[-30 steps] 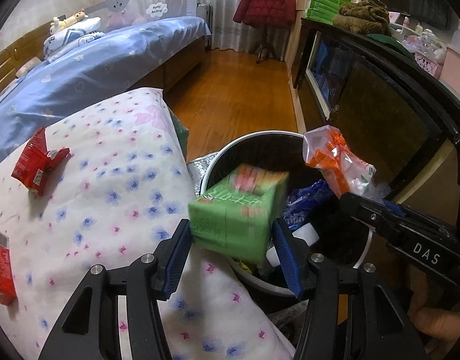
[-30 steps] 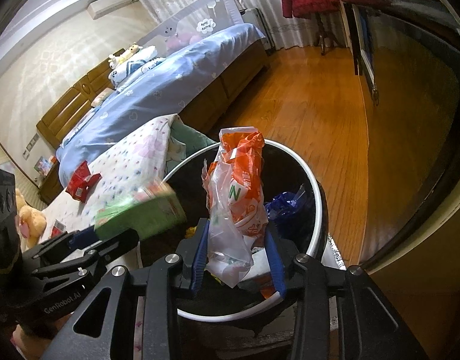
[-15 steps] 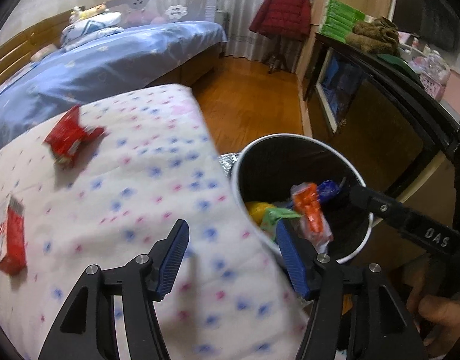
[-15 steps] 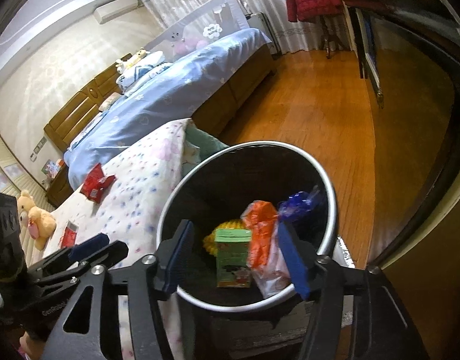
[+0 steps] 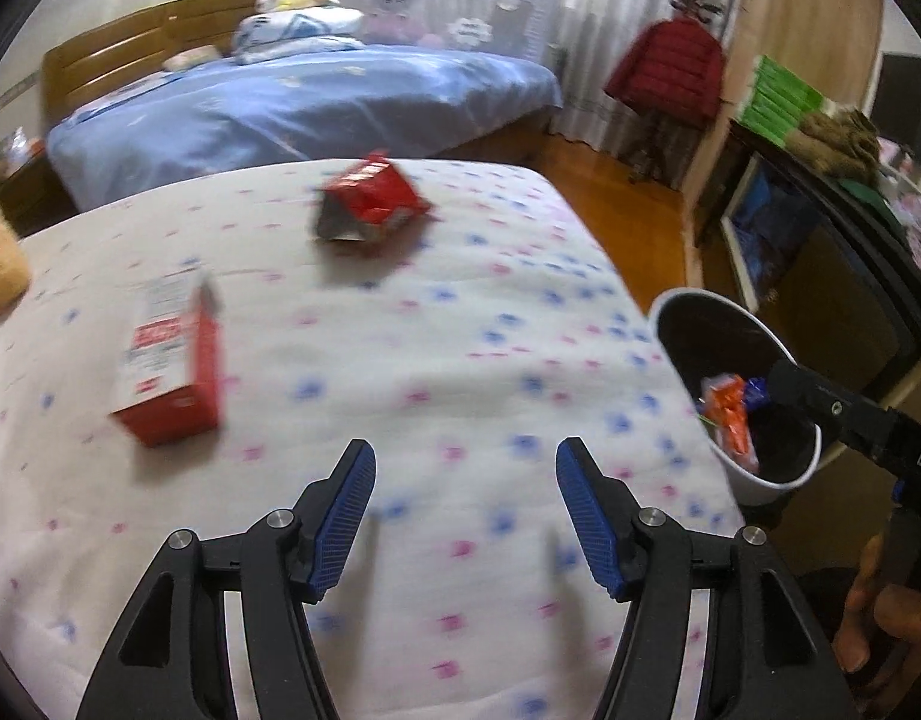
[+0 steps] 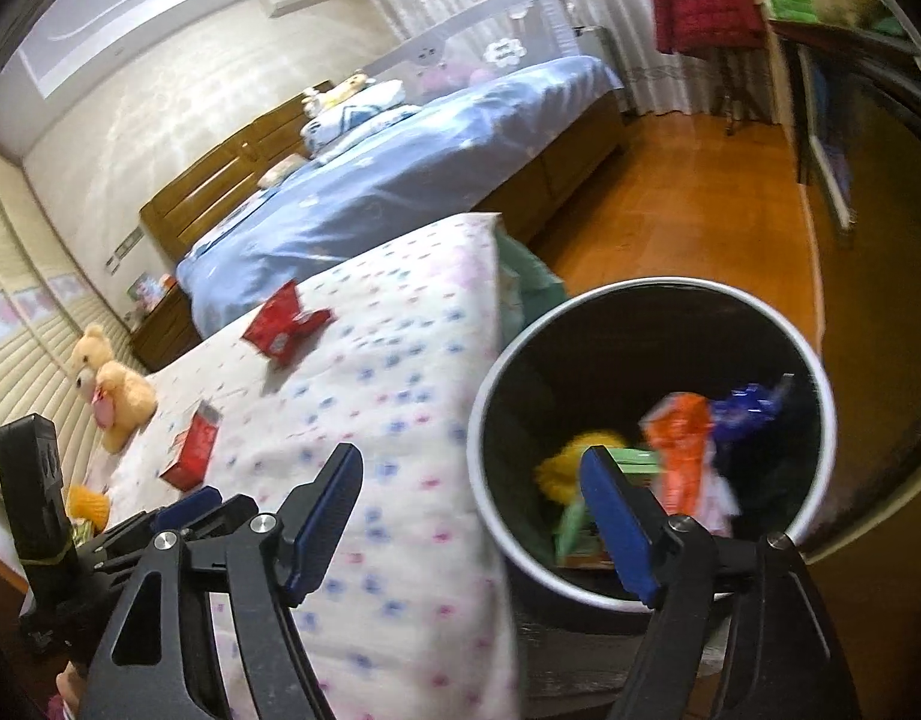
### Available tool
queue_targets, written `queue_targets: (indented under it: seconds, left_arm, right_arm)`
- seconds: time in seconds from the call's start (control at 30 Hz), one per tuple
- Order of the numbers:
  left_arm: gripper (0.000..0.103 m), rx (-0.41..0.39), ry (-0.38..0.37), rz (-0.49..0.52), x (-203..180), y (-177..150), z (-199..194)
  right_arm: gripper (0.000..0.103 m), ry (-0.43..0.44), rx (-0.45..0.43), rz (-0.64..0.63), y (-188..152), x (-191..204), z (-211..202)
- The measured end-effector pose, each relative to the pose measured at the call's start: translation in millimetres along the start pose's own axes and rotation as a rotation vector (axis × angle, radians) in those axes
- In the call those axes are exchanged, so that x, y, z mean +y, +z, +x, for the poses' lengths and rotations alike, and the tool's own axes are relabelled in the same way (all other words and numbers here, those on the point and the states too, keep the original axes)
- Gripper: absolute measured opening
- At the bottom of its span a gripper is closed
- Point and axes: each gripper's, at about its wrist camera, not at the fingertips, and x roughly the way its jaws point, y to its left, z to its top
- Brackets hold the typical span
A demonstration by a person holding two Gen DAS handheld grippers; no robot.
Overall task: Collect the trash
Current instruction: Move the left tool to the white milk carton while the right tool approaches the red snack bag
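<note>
On the quilt (image 5: 460,360), red carton (image 5: 169,369)

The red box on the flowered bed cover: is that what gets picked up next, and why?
Probably yes. The left gripper is empty with nothing between its pads, and it faces the quilt where the red box lies nearest. I would ease it forward toward that box; the crumpled red wrapper lies farther off.
</note>
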Motion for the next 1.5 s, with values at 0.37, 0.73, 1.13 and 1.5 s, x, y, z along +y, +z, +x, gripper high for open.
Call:
queue_targets:
  seconds: [0.37, 0.73, 1.13, 1.5]
  left_arm:
    - [0.064, -0.017, 0.092, -0.122, 64.3, -7.2, -20.3]
    - [0.073, -0.005, 0.149, -0.193, 98.1, 2.0, -13.8]
    - [0.073, 0.048, 0.171, -0.186, 109.9, 25.8, 23.2]
    - [0.058, 0.022, 0.177, -0.179, 130.6, 46.6, 45.0]
  right_arm:
    - [0.077, 0.075, 0.065, -0.073, -7.5, 53.0, 34.7]
    - [0.077, 0.126, 0.105, -0.122, 1.0, 90.8, 70.8]
    - [0.077, 0.161, 0.151, -0.161, 23.7, 126.8, 127.7]
    - [0.075, 0.154, 0.161, -0.198, 47.8, 147.9, 174.7]
